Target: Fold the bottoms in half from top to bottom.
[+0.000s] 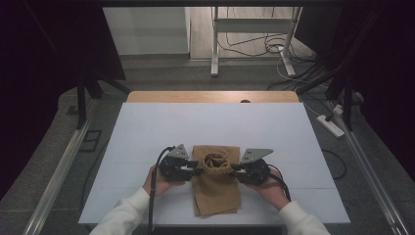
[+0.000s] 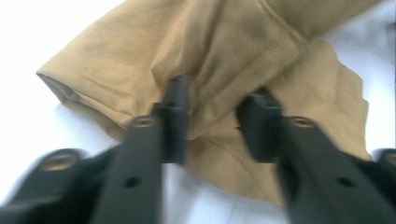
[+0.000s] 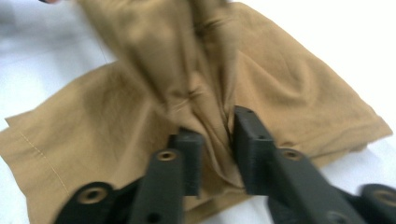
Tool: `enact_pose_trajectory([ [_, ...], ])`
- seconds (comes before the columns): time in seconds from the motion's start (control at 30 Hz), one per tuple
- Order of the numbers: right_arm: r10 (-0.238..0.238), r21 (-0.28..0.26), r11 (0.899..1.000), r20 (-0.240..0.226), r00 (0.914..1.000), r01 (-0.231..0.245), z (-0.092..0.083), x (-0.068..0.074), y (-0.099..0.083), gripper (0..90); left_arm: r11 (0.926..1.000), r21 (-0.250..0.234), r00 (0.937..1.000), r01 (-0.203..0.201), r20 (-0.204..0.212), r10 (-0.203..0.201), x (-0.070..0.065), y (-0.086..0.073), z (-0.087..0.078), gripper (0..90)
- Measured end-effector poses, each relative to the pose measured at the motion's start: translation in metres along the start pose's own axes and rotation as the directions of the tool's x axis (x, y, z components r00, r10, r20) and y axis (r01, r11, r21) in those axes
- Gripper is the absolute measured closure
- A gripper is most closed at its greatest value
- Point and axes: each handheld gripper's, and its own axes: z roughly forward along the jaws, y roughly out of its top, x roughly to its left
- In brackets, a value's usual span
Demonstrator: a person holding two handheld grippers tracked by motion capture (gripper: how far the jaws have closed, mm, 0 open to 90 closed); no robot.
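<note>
A tan cloth (image 1: 216, 183) lies on the white desk (image 1: 147, 132), directly between the two hand-held grippers. The left hand-held gripper (image 1: 195, 171) meets it from one side edge and the right hand-held gripper (image 1: 236, 169) from the opposite one, both at the far part of the cloth, where the fabric is bunched into a rumpled mound. The near part, toward the person's sleeves, lies flat in a folded rectangle.

In the left gripper view, the left hand-held gripper (image 2: 212, 121) has its jaws parted, with a fold of the cloth (image 2: 196, 56) running between them; the pads do not seem to press on it, so it reads as released. In the right gripper view, the right hand-held gripper (image 3: 215, 149) has a ridge of the cloth (image 3: 187, 84) standing in the gap between its jaws, with the fabric against the pads, though I cannot tell for sure whether it is still pinched or already let go.

As a judgement, the folding is part done: the lower half looks neat, while the far section has only been gathered inward and is yet to be smoothed flat or folded again.

No brand, label or writing can be read on the cloth, the desk or the hand-held grippers.
</note>
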Motion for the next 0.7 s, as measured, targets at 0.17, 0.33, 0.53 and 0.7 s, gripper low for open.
enact_pose_trajectory([
  [0.17,0.036,0.055,0.998,-0.005,0.9993,-0.036,-0.005,0.001,-0.008,52.6,0.9983,0.057,0.9999,0.015,-0.003,-0.015,0.006,-0.012,-0.004,39.0],
  [0.33,0.046,0.087,0.995,0.005,0.9989,-0.046,-0.016,0.001,-0.020,47.7,0.9960,0.081,0.9990,0.038,-0.026,-0.036,0.013,-0.024,-0.012,37.3],
  [0.53,0.085,0.059,0.994,0.037,0.9957,-0.087,-0.028,-0.007,-0.026,46.3,0.9959,0.031,0.9942,0.085,-0.069,-0.082,0.018,-0.024,-0.019,37.3],
  [0.7,0.100,0.051,0.993,0.046,0.9939,-0.103,-0.026,-0.011,-0.025,44.2,0.9962,0.012,0.9933,0.087,-0.078,-0.086,0.016,-0.020,-0.017,36.8],
])
